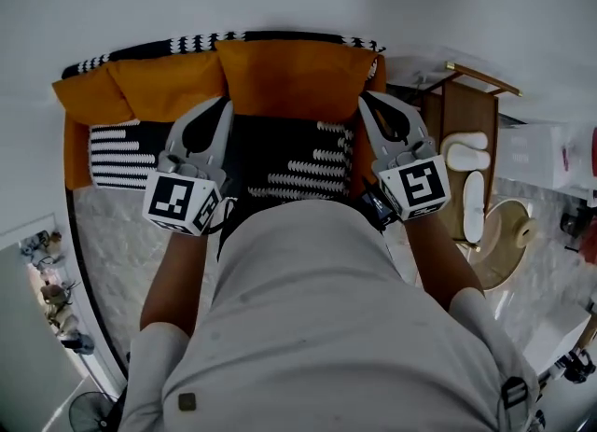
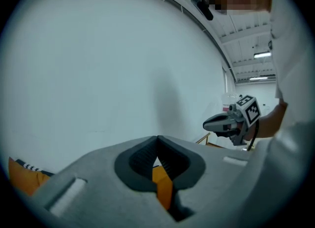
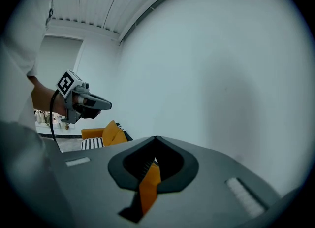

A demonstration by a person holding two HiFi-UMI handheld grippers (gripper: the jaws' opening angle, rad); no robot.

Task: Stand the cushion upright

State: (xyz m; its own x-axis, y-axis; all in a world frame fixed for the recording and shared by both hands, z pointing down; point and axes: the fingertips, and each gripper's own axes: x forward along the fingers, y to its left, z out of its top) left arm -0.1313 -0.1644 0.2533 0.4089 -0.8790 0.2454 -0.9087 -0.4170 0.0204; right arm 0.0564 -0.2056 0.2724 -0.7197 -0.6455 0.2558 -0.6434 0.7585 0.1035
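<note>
Head view: left claw point(image 1: 222, 102) and right claw point(image 1: 366, 97) each pinch a near corner of the orange cushion point(image 1: 294, 76), held at the wall above a striped seat point(image 1: 298, 155); it seems light, soft and floppy, so pinching both corners suits it.

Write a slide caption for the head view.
Two-handed grasp: left claw and right claw clamp the orange cushion at opposite edges above a black-and-white striped seat.

We read no words, brands or numbers; only square code patterns stood on the cube point(image 1: 182, 202) of the left tool point(image 1: 216, 104) and that of the right tool point(image 1: 371, 99).
</note>
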